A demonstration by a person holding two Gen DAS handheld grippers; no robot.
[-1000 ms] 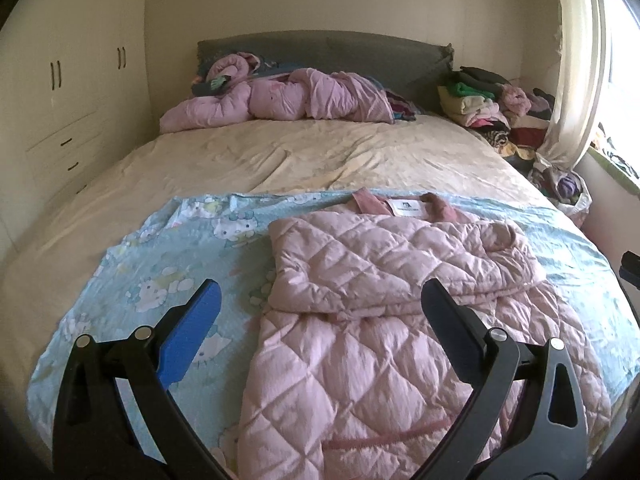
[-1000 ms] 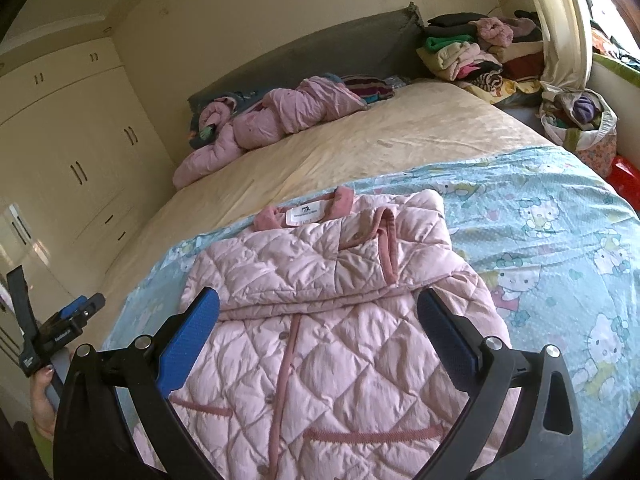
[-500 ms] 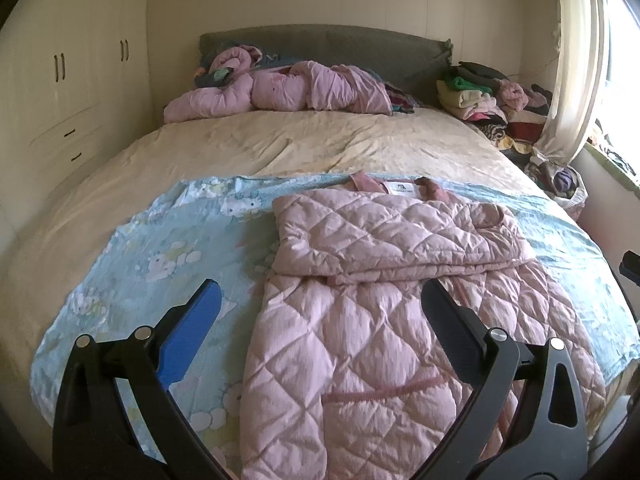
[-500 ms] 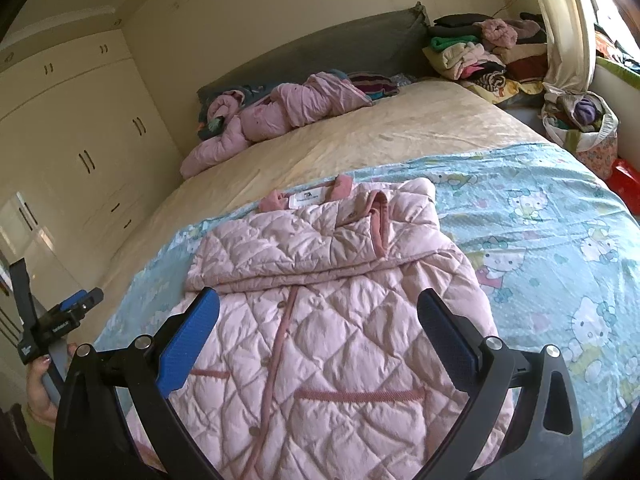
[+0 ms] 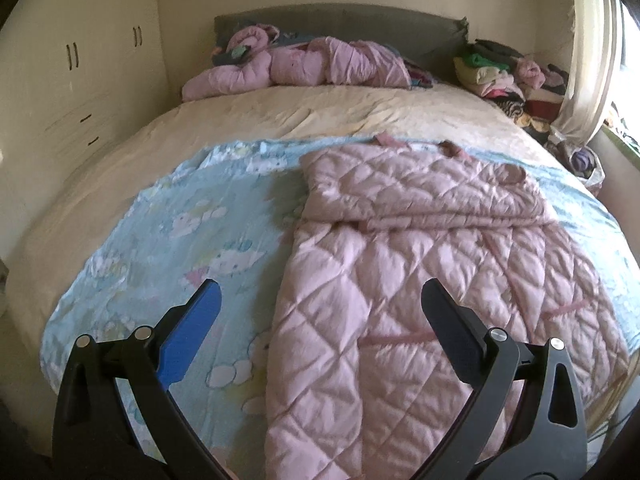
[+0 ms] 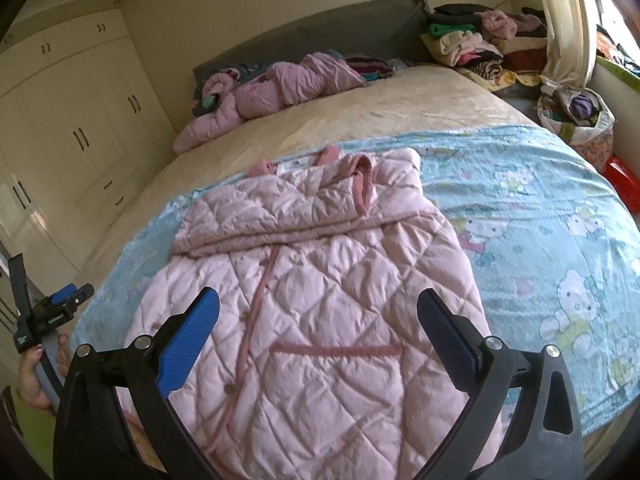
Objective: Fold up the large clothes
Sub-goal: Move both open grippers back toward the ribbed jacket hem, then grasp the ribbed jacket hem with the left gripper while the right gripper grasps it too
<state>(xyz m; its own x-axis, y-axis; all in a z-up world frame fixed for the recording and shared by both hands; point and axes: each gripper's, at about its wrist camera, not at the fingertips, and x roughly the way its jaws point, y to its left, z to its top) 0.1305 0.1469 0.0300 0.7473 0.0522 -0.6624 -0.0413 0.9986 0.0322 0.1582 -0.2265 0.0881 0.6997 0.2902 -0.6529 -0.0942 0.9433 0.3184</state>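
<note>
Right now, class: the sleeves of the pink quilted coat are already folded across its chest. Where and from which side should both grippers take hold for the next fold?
Grip the pink quilted coat at its bottom hem corners, from the near bed edge. The hem lies flat and nearest the open left gripper and right gripper, so it probably lifts toward the collar.

left gripper [image 5: 320,316]: black frame, silver screws | right gripper [image 6: 318,318]: blue ribbed fingers [image 6: 188,340] | hand [image 6: 34,376]: bare skin
</note>
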